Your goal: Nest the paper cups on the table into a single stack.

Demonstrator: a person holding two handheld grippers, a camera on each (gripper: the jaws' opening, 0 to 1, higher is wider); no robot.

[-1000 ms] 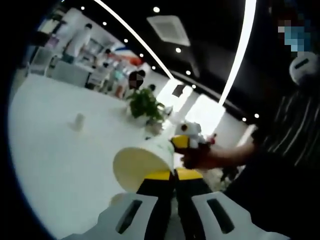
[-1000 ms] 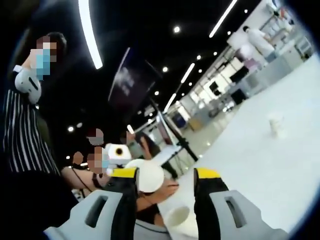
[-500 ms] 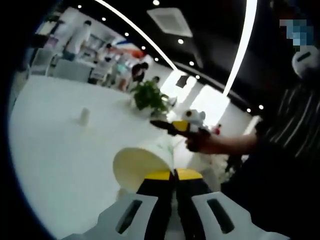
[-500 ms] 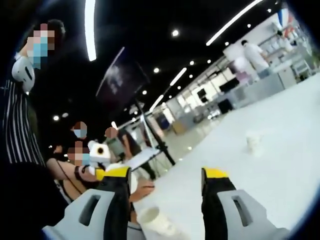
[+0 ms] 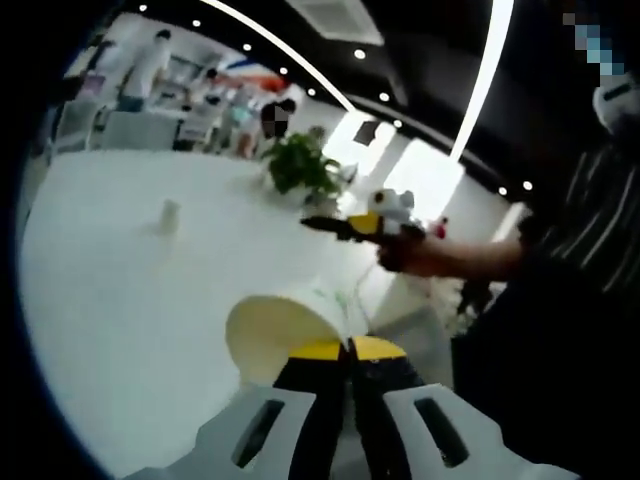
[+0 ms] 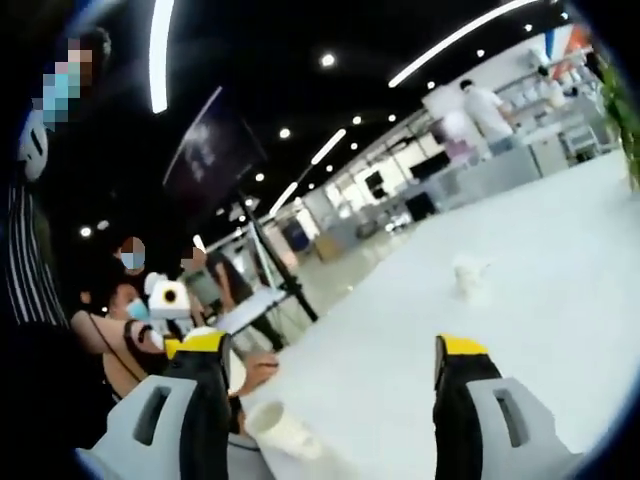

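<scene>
In the left gripper view my left gripper [image 5: 348, 348] is shut on the wall of a white paper cup [image 5: 283, 333]. The cup is held on its side, its open mouth turned left. Beyond it, a hand holds my right gripper [image 5: 335, 226] above the white table [image 5: 120, 300]. A small paper cup [image 5: 170, 215] stands far off on the table. In the right gripper view my right gripper [image 6: 332, 350] is wide open with nothing between its fingers. A paper cup [image 6: 281, 431] lies on its side low between them. Another cup [image 6: 468, 277] stands farther out. The left gripper [image 6: 168, 300] shows at the left.
A potted green plant [image 5: 299, 165] stands at the table's far edge. People [image 5: 150, 70] stand at counters beyond the table, and others sit past its edge [image 6: 130, 265]. The holder's striped clothing [image 5: 590, 250] is at the right.
My right gripper has drawn away from the held cup, and its jaws have spread wider. The left gripper has kept its hold on the cup. Both views have swung a little.
</scene>
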